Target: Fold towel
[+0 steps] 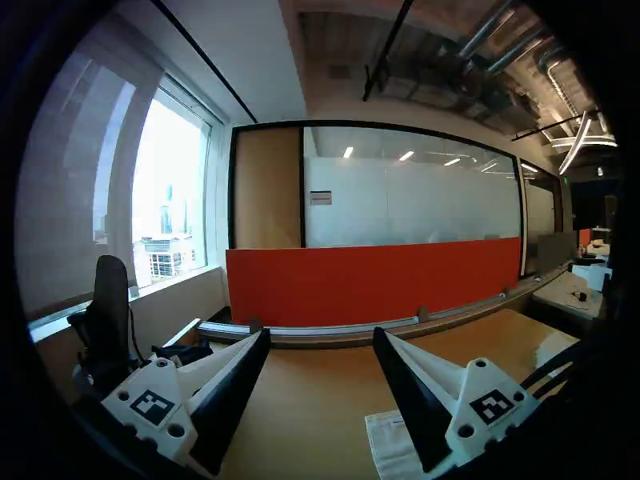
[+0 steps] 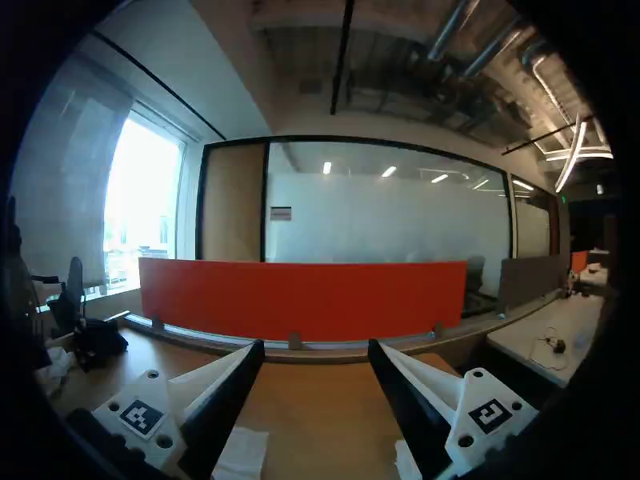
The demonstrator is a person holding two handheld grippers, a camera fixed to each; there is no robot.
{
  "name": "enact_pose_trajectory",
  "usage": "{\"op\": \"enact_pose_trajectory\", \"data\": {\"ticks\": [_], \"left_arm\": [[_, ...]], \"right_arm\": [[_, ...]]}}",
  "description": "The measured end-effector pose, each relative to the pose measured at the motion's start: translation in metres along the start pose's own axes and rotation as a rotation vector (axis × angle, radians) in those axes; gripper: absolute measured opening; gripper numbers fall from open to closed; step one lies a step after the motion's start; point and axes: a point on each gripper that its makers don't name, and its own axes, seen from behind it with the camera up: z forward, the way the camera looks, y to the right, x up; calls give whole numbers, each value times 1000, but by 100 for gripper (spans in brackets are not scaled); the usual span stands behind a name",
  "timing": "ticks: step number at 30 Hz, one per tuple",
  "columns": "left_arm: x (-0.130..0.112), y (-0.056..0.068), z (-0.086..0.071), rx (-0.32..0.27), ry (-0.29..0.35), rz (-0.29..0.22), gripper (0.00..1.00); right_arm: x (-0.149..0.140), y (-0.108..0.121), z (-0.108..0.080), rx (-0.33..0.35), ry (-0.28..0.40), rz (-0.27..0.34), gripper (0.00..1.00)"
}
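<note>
In the left gripper view, my left gripper [image 1: 322, 340] stands open above a wooden desk [image 1: 320, 400], nothing between its fingers. A corner of a white towel [image 1: 388, 440] lies on the desk at the bottom, partly behind the right finger. In the right gripper view, my right gripper [image 2: 314, 348] is also open and empty over the same desk [image 2: 320, 408]. White cloth, likely the towel [image 2: 240, 454], peeks out at the bottom beside the left finger, and another bit of white cloth [image 2: 404, 462] shows by the right finger.
An orange divider panel [image 1: 372, 282] runs along the desk's far edge, with a glass wall behind it. A black stand with cables [image 1: 108, 320] sits at the left near the window. Another desk [image 2: 552, 332] stands to the right.
</note>
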Motion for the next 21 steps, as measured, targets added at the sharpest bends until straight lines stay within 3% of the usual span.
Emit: {"op": "enact_pose_trajectory", "data": {"ticks": [5,12,21], "left_arm": [[-4,12,1,-45,-22,23,94],[-13,35,4,-159,-75,69,94],[-28,54,4,-267,-148,105,94]], "right_arm": [[-3,-14,1,68,-39,-40,100],[-12,-42,-2,218,-116,-101,100],[-24,-61,-7,342,-201,-168,100]]}}
